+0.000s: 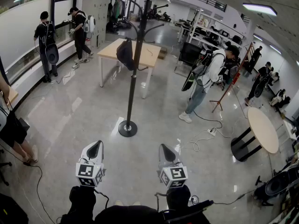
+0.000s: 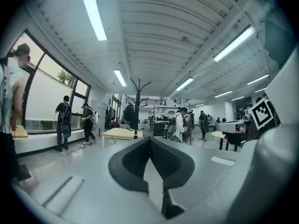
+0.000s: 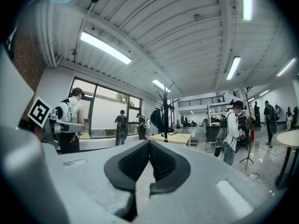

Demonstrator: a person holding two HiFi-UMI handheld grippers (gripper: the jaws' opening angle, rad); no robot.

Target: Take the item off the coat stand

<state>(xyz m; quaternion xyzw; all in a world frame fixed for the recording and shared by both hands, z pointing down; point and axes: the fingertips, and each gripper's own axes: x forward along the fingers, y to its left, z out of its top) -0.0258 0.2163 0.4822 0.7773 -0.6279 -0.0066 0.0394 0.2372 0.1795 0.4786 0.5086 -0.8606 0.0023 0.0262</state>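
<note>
A tall black coat stand [image 1: 133, 78] rises from a round base on the grey floor, a few steps ahead of me. A dark bag [image 1: 125, 53] hangs from one of its hooks on the left side, about halfway up. My left gripper [image 1: 95, 149] and right gripper [image 1: 167, 153] are held low and side by side, well short of the stand, both shut and empty. The left gripper view shows its pads meeting at the left gripper [image 2: 149, 139], with the stand [image 2: 137, 108] and bag [image 2: 129, 116] far off. In the right gripper view, the right gripper [image 3: 149, 144] points level at the stand [image 3: 165, 113] and bag [image 3: 156, 120].
A wooden table [image 1: 150, 53] stands just behind the stand. A person with a backpack [image 1: 205, 78] stands to its right, two others [image 1: 46, 41] by the left windows. A round table [image 1: 263, 129] is at the right; cables [image 1: 205, 135] lie on the floor.
</note>
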